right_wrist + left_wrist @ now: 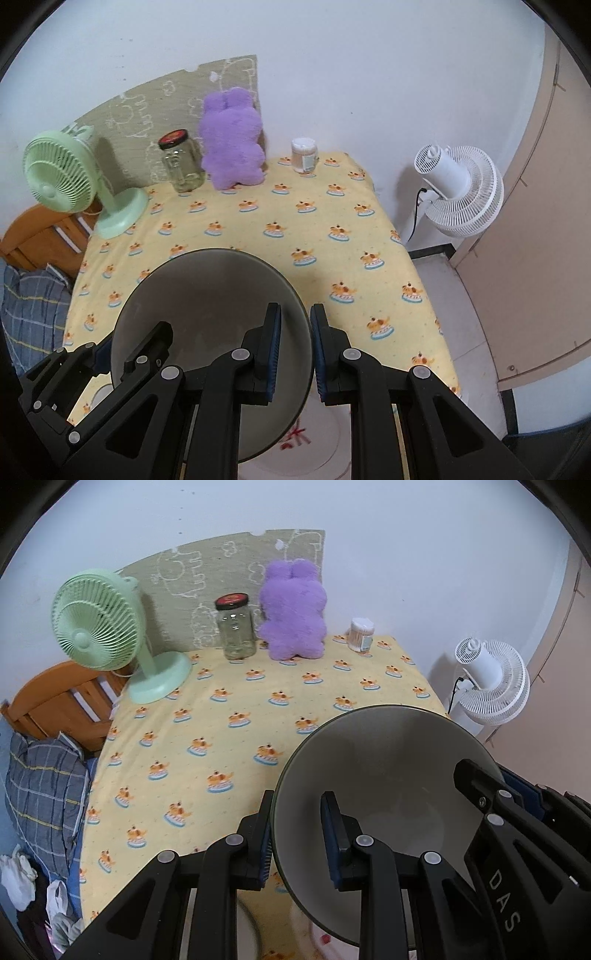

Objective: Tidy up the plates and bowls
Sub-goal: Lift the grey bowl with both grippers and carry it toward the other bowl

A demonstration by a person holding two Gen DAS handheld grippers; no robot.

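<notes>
We are in a bedroom of a home. Ahead of the grippers stretches a table covered by a yellow cloth with cartoon animals (236,701); at its far edge, against the white wall, stand a green desk fan (110,627), a glass jar with a dark lid (236,627), a purple plush rabbit (293,609) and a tub of cotton swabs (361,634). To our left we see a wooden bed frame (55,701) and checked bedding (40,794). To the right a white floor fan (461,192) stands by a beige door (535,221).
</notes>
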